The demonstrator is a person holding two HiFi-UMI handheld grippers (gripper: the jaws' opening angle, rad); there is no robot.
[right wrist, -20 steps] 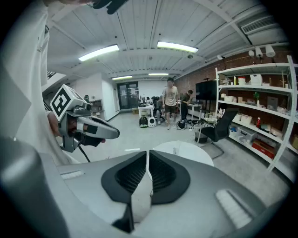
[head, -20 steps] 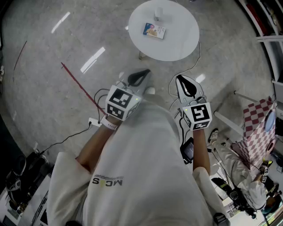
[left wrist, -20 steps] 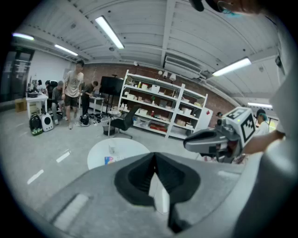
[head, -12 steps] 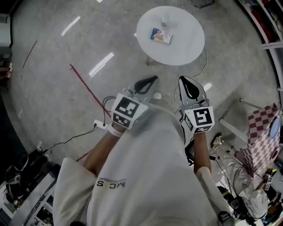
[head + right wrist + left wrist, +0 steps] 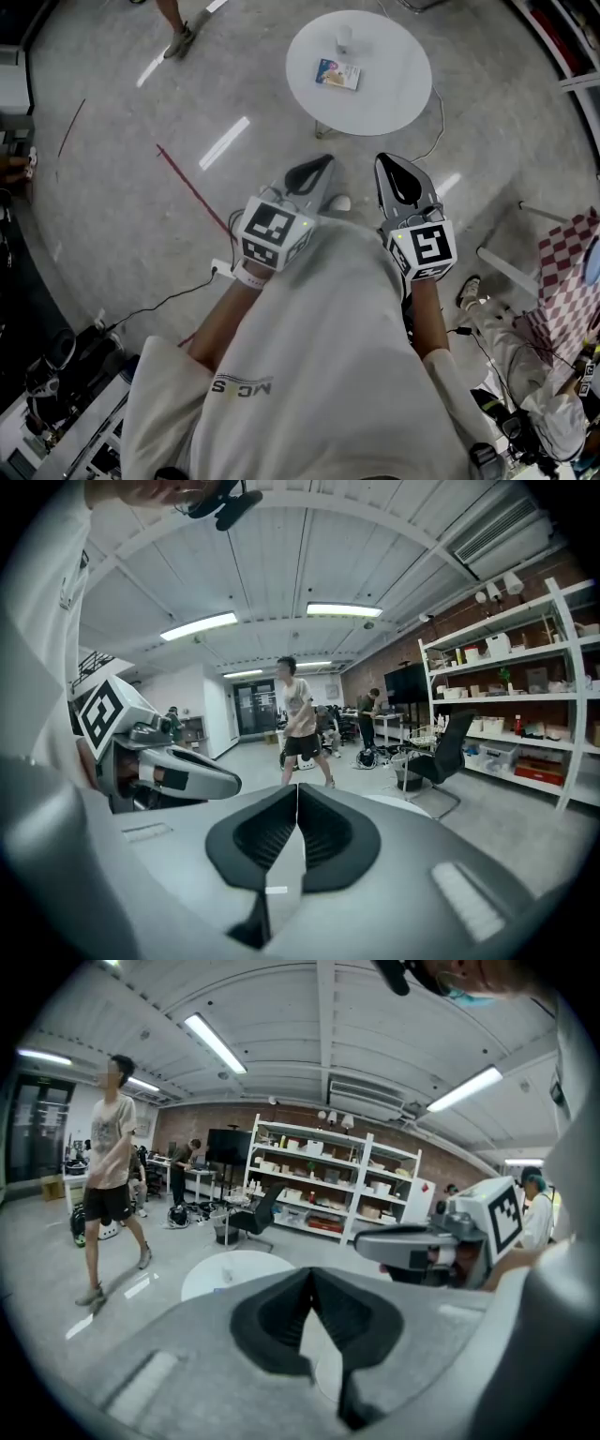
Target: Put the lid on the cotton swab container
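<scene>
I hold my left gripper (image 5: 312, 171) and right gripper (image 5: 398, 180) side by side above the floor, near the round white table (image 5: 386, 92) but not over it. Both pairs of jaws are clenched tip to tip, with nothing between them. The small cotton swab container (image 5: 344, 38) stands on the table's far side, near a flat packet (image 5: 337, 73).

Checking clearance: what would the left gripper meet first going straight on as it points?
Free air at first ahead of the left gripper; the round white table lies farther on, seemingly lower, depth unclear.
</scene>
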